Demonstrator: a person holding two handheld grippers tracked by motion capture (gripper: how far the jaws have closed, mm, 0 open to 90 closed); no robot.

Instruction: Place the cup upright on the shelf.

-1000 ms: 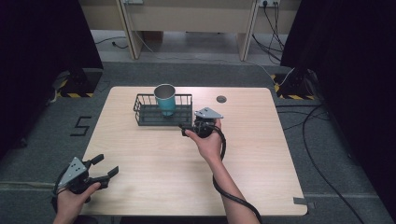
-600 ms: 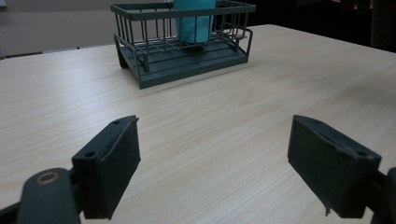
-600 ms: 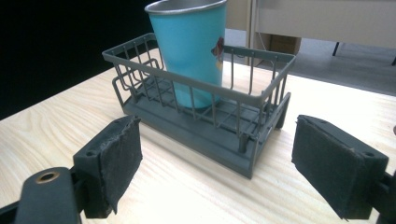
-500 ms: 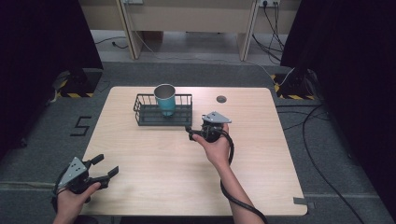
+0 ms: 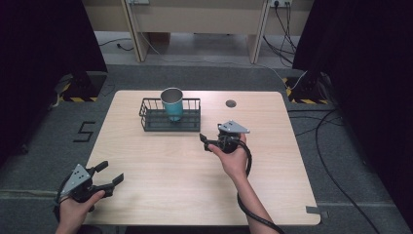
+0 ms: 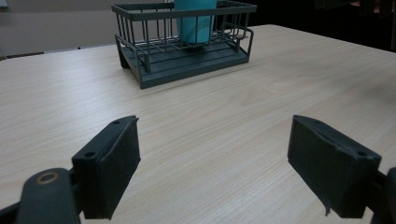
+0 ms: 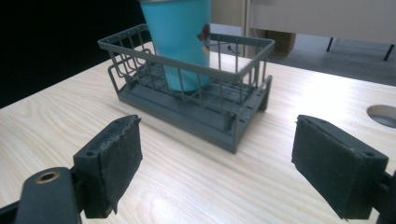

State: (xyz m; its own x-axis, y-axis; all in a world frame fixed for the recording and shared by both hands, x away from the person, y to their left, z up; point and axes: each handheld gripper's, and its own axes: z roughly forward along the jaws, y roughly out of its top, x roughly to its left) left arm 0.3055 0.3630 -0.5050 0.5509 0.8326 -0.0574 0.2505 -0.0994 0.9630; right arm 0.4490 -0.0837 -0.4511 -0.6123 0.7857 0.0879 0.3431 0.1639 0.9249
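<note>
On the light wood table [image 5: 160,165] the teal cup [image 5: 172,103] stands upright in the wire basket [image 5: 146,114], just ahead of the nearer right gripper [image 5: 208,142], both grippers' fingers spread and empty, left gripper [image 5: 108,178] well back.

Your table [image 5: 160,165] is pale wood-grain laminate, smooth, with a soft sheen where light pools near the right gripper [image 7: 217,154]. The basket [image 7: 187,95] in front of you looks like coated wire on a moulded base, dark grey and matt. The cup [image 7: 180,37] standing in it is teal with a smooth, slightly satin wall, and in the high view its rim looks like bare metal. The pads [image 6: 119,163] on your left gripper [image 6: 224,163] are black, matt and faintly rough, rubbery in look, frayed at the edges. The plate on each gripper is dull grey metal.
</note>
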